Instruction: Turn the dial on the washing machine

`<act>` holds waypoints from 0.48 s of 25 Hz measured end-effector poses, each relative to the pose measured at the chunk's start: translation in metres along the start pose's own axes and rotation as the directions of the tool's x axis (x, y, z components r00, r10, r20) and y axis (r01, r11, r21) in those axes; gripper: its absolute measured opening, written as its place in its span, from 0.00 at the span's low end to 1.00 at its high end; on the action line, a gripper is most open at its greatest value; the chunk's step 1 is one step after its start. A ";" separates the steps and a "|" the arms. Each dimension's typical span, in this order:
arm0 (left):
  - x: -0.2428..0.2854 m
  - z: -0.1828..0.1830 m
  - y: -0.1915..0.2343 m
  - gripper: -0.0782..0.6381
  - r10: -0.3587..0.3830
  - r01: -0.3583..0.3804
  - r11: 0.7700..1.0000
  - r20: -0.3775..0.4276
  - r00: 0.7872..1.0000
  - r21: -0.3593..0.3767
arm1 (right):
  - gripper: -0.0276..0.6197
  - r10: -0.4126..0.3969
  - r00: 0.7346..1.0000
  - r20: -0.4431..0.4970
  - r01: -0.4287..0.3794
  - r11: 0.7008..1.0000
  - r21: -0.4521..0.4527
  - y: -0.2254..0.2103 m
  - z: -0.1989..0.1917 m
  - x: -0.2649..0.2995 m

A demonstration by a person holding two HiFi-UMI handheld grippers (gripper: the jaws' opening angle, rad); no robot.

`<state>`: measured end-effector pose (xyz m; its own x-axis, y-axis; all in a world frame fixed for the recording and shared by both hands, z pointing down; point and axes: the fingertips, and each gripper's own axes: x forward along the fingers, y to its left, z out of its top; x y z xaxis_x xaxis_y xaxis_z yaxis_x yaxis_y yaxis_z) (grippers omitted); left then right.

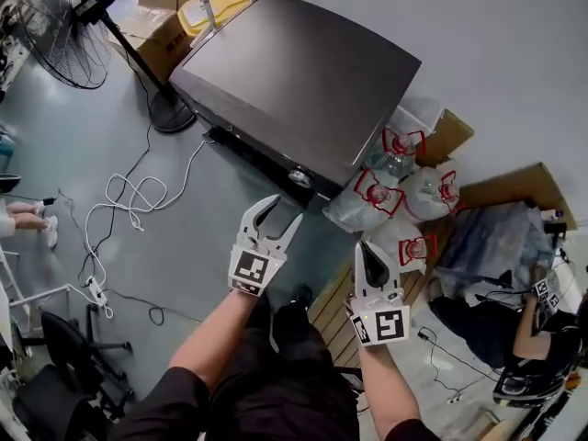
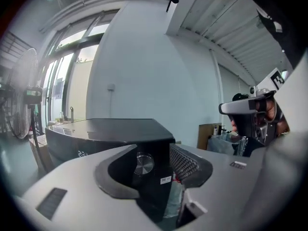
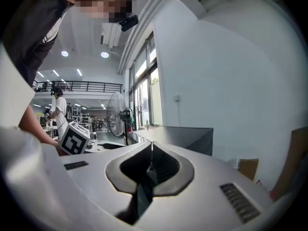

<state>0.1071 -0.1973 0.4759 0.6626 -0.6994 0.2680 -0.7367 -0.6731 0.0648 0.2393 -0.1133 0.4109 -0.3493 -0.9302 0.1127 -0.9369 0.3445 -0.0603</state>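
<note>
1. The left claw (image 1: 280, 211) is being held with its jaws partly apart and empty. The right claw (image 1: 367, 251) is being held beside it, with its jaws closed tip to tip on nothing.
2. Both claws are being held well apart from the washing machine (image 1: 294, 81); no contact is being made.
3. The dial (image 1: 299, 178) is being carried on the machine's dark front panel, near its corner. In the left gripper view it is being framed between the left jaws, but far beyond them.
4. Judged risk: a smooth metal knob is being approached. If the pads are closed off-centre or too lightly, slipping is likely and the dial may not be turned.
5. Judged risk: bagged bottles (image 1: 404, 191) are lying just beside that corner and may be brushed by the idle right claw during the approach.
</note>
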 end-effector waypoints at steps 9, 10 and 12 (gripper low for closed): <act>0.057 -0.053 0.008 0.51 0.007 -0.009 0.991 0.016 1.000 0.133 | 0.08 0.007 1.000 0.009 -0.007 1.000 -0.006 -0.007 -0.041 0.024; 0.061 -0.057 0.010 0.52 0.007 -0.009 0.988 0.013 1.000 0.153 | 0.08 0.002 1.000 0.007 -0.002 1.000 -0.001 -0.009 -0.045 0.025; 0.068 -0.063 0.017 0.53 0.014 -0.015 0.984 0.007 1.000 0.175 | 0.08 -0.010 1.000 0.010 0.009 1.000 0.007 -0.013 -0.052 0.030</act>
<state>0.1312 -0.2405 0.5559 0.6533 -0.7102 0.2622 -0.7114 -0.6944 -0.1084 0.2400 -0.1390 0.4664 -0.3401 -0.9347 0.1035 -0.9400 0.3347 -0.0665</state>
